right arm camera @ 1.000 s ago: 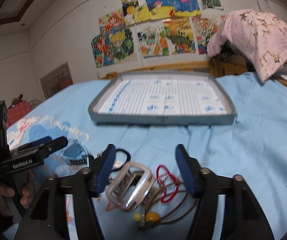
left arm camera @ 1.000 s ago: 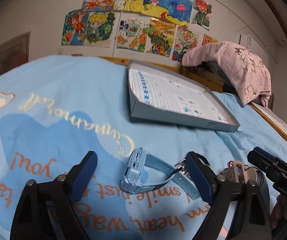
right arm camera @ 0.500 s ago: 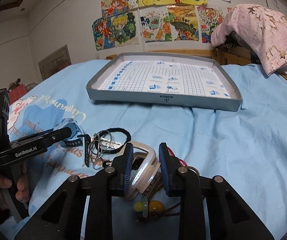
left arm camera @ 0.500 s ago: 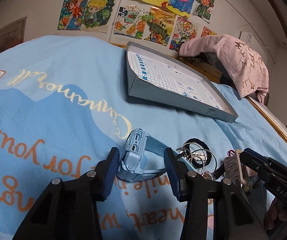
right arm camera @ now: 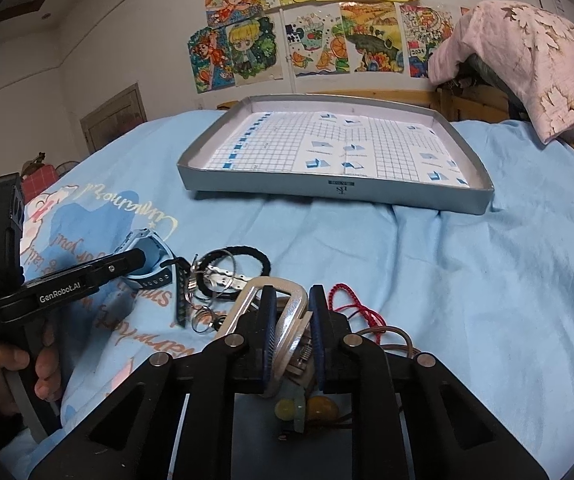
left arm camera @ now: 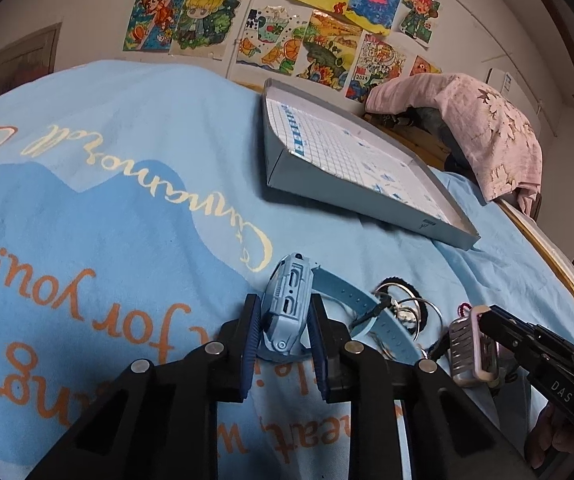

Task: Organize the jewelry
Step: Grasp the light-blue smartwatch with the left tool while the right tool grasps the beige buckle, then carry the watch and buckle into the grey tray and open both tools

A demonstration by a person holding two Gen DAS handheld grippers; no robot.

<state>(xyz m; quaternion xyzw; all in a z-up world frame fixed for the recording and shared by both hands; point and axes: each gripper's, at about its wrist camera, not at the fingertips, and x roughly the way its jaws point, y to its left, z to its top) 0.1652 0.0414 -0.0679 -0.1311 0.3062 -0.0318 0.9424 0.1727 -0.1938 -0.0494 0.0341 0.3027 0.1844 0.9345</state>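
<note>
A light blue watch (left arm camera: 289,296) lies on its side on the blue bedsheet. My left gripper (left arm camera: 285,344) has its jaws closing, and both pads press on the watch case. The right wrist view shows a clear hair claw clip (right arm camera: 287,312) between the closing jaws of my right gripper (right arm camera: 293,332), pads touching it. The same clip (left arm camera: 467,348) appears at the right of the left wrist view. Beyond both lies a grey tray (right arm camera: 327,190) lined with grid paper, nothing in it.
Between the grippers lie a black hair tie (right arm camera: 247,254), metal rings (right arm camera: 207,276), a red cord (right arm camera: 351,300) and yellow beads (right arm camera: 319,406). A hand (right arm camera: 15,368) holds the left gripper's handle. A pink cloth (right arm camera: 527,60) drapes over the wooden bed end at the back right.
Both pairs of jaws have come in from wide apart, the left onto the watch case and the right onto the hair clip. Neither item has left the sheet.
</note>
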